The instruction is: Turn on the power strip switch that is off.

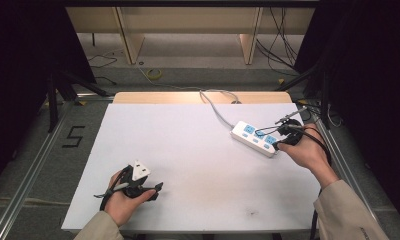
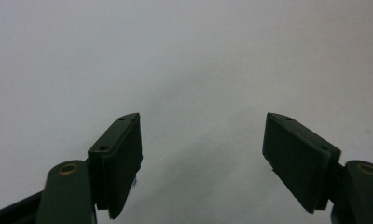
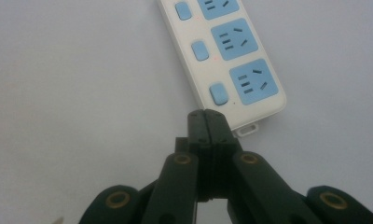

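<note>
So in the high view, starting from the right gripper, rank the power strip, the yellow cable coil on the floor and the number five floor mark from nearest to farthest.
From the right gripper:
1. Power strip, beside it on the table.
2. Yellow cable coil, on the floor beyond the table.
3. Number five mark, on the floor left of the table.

My matt black plastic fingers point(image 3: 208, 122) meet beside the glossy white plastic power strip point(image 3: 231, 51) on the smooth matt white table point(image 3: 72, 93).

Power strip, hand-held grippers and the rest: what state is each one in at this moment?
Power strip: flat on the white table, sockets empty, grey cord running off the far edge.
Left hand-held gripper: open, nothing between the jaws, over bare table.
Right hand-held gripper: shut, holding nothing, its tip at the near end of the power strip; contact cannot be told.
</note>
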A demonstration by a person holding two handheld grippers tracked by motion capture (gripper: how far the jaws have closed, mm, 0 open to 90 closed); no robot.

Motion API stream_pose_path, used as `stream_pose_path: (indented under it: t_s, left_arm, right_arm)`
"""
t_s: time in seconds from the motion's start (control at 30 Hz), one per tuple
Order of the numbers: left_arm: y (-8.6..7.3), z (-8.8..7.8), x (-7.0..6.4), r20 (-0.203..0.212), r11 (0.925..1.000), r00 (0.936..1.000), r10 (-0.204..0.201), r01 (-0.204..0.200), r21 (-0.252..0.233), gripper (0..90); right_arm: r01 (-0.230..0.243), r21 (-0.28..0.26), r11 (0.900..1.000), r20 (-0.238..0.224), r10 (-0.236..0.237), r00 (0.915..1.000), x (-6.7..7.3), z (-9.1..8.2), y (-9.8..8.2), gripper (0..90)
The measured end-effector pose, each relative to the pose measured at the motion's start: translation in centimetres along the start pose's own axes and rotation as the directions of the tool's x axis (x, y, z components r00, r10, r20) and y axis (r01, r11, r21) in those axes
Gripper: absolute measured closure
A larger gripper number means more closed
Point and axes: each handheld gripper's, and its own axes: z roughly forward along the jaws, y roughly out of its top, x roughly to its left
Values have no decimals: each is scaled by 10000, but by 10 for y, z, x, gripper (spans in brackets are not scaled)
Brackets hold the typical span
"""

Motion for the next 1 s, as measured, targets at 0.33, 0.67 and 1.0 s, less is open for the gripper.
stream_pose_path:
  t_s: [0.33,0.67,1.0]
  left_arm:
    - [0,0,0,-12,10000,10000,7,-7,-14,282]
    - [0,1,0,5,10000,10000,0,0,-22,284]
    - [0,0,0,9,10000,10000,5,-5,-39,284]
  right_arm:
    - [-2,76,10000,5,2,10000,-1,1,5,900]
    - [71,117,9999,97,-72,9999,-3,2,11,900]
    - [4,205,9998,94,-6,10000,-4,4,15,900]
